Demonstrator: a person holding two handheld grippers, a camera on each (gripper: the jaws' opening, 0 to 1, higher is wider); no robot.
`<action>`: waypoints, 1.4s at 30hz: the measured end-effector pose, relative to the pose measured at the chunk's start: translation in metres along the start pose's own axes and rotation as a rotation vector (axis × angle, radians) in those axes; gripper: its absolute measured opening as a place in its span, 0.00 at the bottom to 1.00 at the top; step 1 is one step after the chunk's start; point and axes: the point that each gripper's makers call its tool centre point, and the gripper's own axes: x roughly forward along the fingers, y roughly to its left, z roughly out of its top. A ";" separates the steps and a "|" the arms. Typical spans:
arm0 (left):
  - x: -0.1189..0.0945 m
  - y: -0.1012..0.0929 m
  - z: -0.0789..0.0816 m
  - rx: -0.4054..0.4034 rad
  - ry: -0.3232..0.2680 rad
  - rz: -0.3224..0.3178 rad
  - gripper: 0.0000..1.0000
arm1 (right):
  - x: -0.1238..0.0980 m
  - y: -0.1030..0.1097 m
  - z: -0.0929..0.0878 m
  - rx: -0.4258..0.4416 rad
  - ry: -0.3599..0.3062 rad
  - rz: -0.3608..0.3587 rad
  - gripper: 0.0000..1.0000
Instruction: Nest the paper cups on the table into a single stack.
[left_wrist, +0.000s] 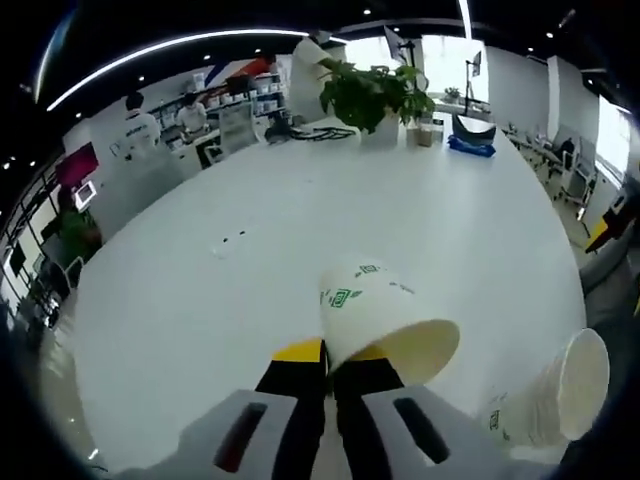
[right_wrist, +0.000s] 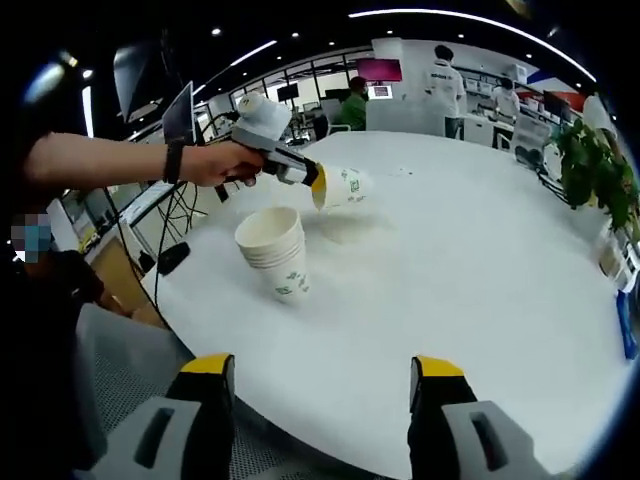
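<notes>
A large round white table (right_wrist: 480, 300) stands in a bright open office. In the left gripper view, the left gripper (left_wrist: 330, 362) has its yellow-tipped jaws pinched on the rim of a paper cup (left_wrist: 385, 320), held tilted with its mouth toward the camera. A stack of nested cups (right_wrist: 274, 248) stands upright on the table near its edge, just below the held cup. The right gripper (right_wrist: 322, 368) hovers with jaws spread wide, holding nothing. A potted plant (left_wrist: 372, 95) sits at the table's far side.
</notes>
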 end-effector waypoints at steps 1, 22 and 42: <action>-0.005 0.000 0.000 0.014 0.012 -0.016 0.00 | 0.000 0.001 0.000 0.000 -0.002 0.002 0.71; -0.090 -0.031 0.010 0.304 0.201 -0.198 0.00 | 0.012 0.018 0.007 -0.055 -0.002 0.060 0.72; -0.129 -0.084 0.009 0.543 0.493 -0.410 0.00 | 0.012 0.022 0.005 -0.060 -0.007 0.071 0.72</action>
